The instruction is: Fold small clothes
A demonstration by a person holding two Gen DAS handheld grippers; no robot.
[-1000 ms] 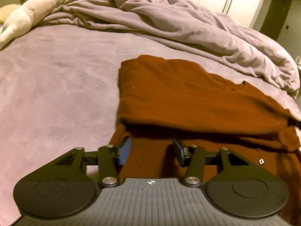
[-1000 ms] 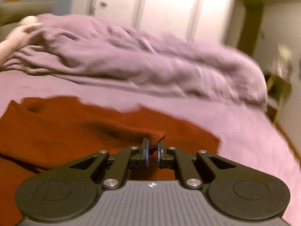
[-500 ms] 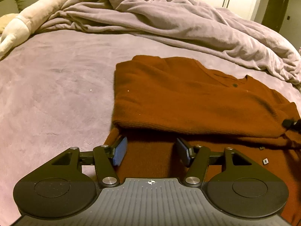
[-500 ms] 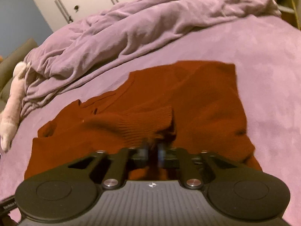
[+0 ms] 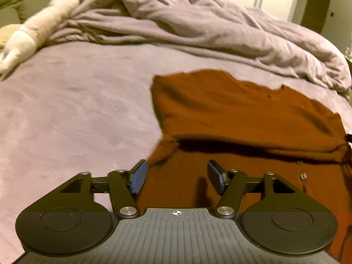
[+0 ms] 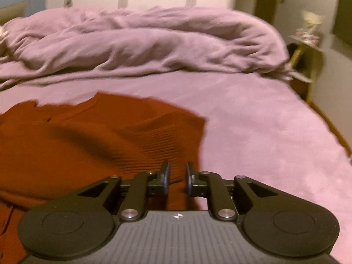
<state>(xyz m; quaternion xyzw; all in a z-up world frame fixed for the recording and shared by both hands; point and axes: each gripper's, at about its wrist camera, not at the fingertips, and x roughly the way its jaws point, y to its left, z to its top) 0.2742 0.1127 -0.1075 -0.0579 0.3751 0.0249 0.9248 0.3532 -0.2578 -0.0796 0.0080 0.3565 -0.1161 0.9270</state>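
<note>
A rust-brown knit cardigan [image 5: 242, 118] lies partly folded on the purple bed; its upper layer is folded over the lower one, and small buttons show near its right edge. My left gripper [image 5: 176, 175] is open and empty, low over the cardigan's near left edge. In the right wrist view the cardigan [image 6: 92, 136] fills the left half, with a ribbed sleeve cuff lying on top just ahead of my right gripper [image 6: 177, 177]. The right jaws stand slightly apart with nothing between them, above the cardigan's right edge.
A rumpled purple duvet [image 5: 198, 26] is heaped along the far side of the bed [image 5: 66, 114]. A white plush toy [image 5: 37, 30] lies at the far left. A bedside stand [image 6: 308, 50] is beyond the bed's right edge.
My right gripper has let go of the sleeve cuff, which now lies on the cardigan, and swung to face the duvet. My left gripper stayed open and drew back slightly.
</note>
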